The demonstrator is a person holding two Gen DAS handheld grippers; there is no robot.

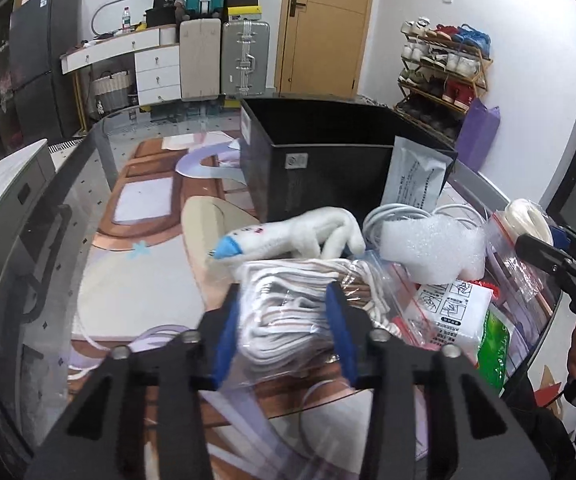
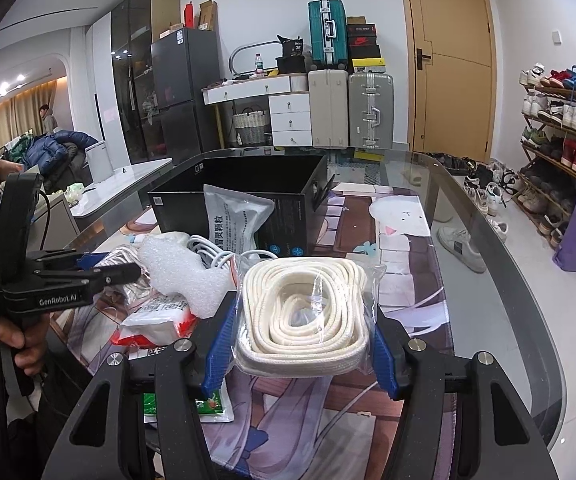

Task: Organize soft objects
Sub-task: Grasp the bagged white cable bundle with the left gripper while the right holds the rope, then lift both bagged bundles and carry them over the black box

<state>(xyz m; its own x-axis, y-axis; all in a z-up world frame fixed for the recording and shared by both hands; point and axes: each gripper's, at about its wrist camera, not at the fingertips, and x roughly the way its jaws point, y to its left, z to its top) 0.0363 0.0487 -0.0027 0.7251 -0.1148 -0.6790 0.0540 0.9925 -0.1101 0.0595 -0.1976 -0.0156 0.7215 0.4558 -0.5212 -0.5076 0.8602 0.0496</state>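
Observation:
My left gripper is shut on a clear bag of white cord, held just above the table. My right gripper is shut on a clear bag of coiled cream rope, also lifted. The left gripper shows from the side in the right wrist view. A black open box stands behind the pile; it also shows in the right wrist view. A white plush toy with a blue tip, white foam wrap and a white cable lie between the box and the grippers.
A grey foil pouch leans on the box. A white printed pack and a green packet lie at the right. The glass table carries a printed mat. Suitcases, a drawer desk and a shoe rack stand behind.

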